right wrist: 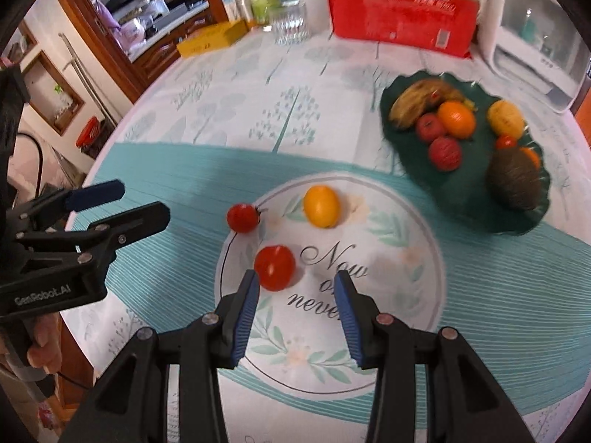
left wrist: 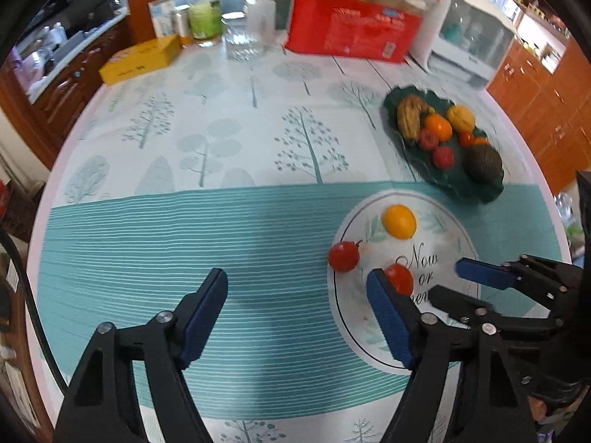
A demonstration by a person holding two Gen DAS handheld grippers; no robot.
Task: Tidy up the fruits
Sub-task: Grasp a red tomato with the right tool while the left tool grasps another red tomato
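Right wrist view puts my right gripper [right wrist: 297, 284] over the round white printed plate [right wrist: 413, 313], jaws apart and empty, a red tomato [right wrist: 275, 267] just beyond its left finger. My left gripper [left wrist: 295, 280] gapes wide over the teal striped tablecloth [left wrist: 166, 243], holding nothing. Farther on the plate lie a yellow-orange citrus fruit [right wrist: 321, 206] and a smaller red tomato [right wrist: 242, 217] at the rim. Beyond sits the dark green scalloped dish [right wrist: 469, 192] of mixed fruit.

Both wrist views look steeply down, close over the table [left wrist: 258, 118]. Shared: white plate [left wrist: 436, 214] [right wrist: 406, 229], green dish [left wrist: 454, 181] [right wrist: 469, 199].
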